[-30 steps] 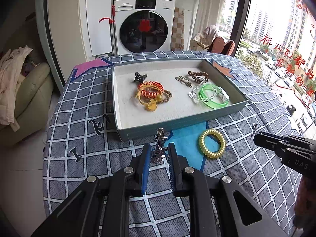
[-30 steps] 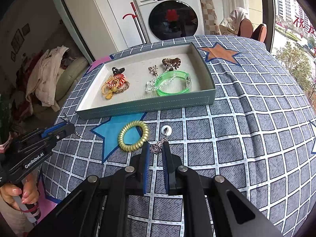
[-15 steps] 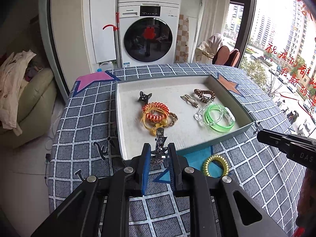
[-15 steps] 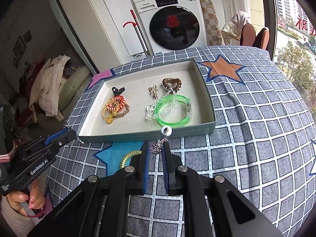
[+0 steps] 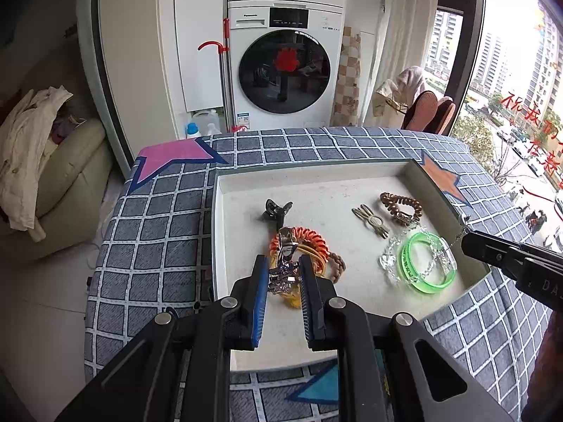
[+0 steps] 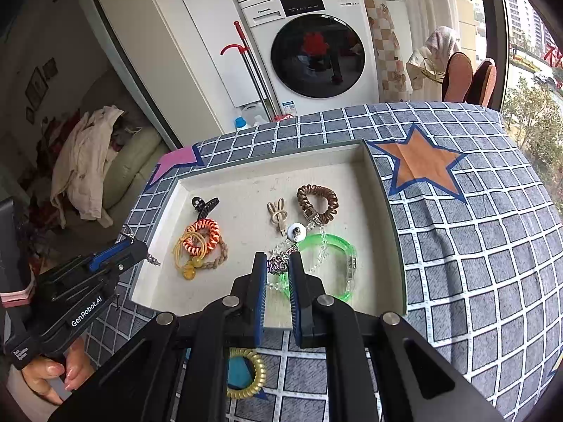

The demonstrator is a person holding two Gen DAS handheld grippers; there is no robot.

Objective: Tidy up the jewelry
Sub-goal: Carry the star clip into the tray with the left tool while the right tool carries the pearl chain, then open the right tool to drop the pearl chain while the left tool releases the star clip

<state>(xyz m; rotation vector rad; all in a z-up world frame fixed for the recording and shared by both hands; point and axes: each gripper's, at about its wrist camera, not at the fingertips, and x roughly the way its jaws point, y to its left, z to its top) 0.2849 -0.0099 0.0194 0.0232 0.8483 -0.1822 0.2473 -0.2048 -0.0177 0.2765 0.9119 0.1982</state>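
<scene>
My left gripper (image 5: 283, 276) is shut on a silver sparkly hair clip (image 5: 284, 263) and holds it above the tray (image 5: 369, 180), over the orange coil hair tie (image 5: 309, 237). My right gripper (image 6: 278, 269) is shut on a silver earring with a white round end (image 6: 296, 232) and holds it above the green bangle (image 6: 337, 263) in the tray (image 6: 253, 172). The tray also holds a black claw clip (image 6: 204, 204), a beige clip (image 6: 278, 214), a brown coil tie (image 6: 316, 200) and a clear chain (image 5: 390, 256). A gold coil hair tie (image 6: 250, 376) lies on the cloth in front of the tray.
The table has a grey checked cloth (image 6: 475, 246) with coloured stars. A washing machine (image 5: 285, 70) stands behind the table. A sofa with clothes (image 5: 38, 161) is at the left. A window and chairs (image 5: 429, 109) are at the right.
Both grippers have moved forward from above the cloth to above the tray, each still holding its piece. The gold coil tie now lies behind them near the front edge.
</scene>
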